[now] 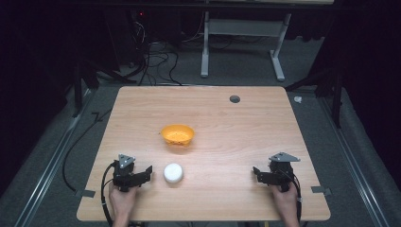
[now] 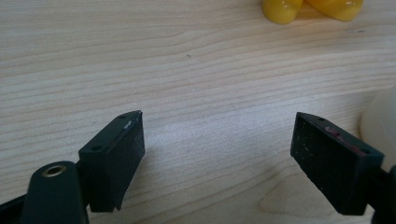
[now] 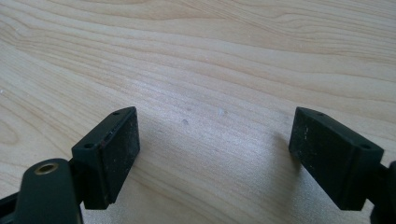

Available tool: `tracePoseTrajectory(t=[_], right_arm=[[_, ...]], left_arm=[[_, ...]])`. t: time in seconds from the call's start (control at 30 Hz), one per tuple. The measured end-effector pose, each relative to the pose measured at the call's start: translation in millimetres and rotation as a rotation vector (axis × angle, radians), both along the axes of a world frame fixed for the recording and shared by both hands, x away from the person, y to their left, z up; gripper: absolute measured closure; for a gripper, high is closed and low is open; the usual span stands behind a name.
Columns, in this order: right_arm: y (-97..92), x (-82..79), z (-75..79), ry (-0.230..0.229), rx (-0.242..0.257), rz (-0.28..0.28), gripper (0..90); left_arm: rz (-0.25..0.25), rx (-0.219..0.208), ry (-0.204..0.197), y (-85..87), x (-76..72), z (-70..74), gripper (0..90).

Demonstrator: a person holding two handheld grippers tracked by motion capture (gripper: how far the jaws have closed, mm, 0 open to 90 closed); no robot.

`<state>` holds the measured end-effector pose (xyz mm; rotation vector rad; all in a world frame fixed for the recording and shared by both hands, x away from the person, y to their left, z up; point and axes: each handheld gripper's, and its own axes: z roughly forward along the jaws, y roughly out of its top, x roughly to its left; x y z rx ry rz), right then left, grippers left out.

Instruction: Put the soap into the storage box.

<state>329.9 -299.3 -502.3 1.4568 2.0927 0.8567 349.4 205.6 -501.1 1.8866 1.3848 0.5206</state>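
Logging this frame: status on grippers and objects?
Left gripper and right gripper open, holding nothing. White lid beside left jaws, untouched. Orange bowl mid-table. Nothing in the way.

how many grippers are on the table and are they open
2. The left gripper sits at the table's near left, just left of the white lid, jaws open. The right gripper sits at the near right, jaws open, nothing between them.

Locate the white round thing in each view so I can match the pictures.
High view: white round thing, near edge, just right of the left gripper.
Left gripper view: pale curve at the right edge.
Right gripper view: not in it.
Shared landmark: orange bowl, top right in the left gripper view.
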Motion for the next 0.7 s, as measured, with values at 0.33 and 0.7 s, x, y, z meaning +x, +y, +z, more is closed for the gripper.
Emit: tracePoseTrajectory(t=[0.33, 0.7], right_arm=[[-0.1, -0.1, 0.0, 0.000, 0.000, 0.000, 17.1], [-0.4, -0.2, 0.0, 0.000, -0.002, 0.000, 17.1]], left_arm=[[-0.049, -0.030, -0.014, -4.6, -8.5, 11.4, 17.5], [-0.113, -0.041, -0.024, -15.1, -18.4, 19.7, 16.8]])
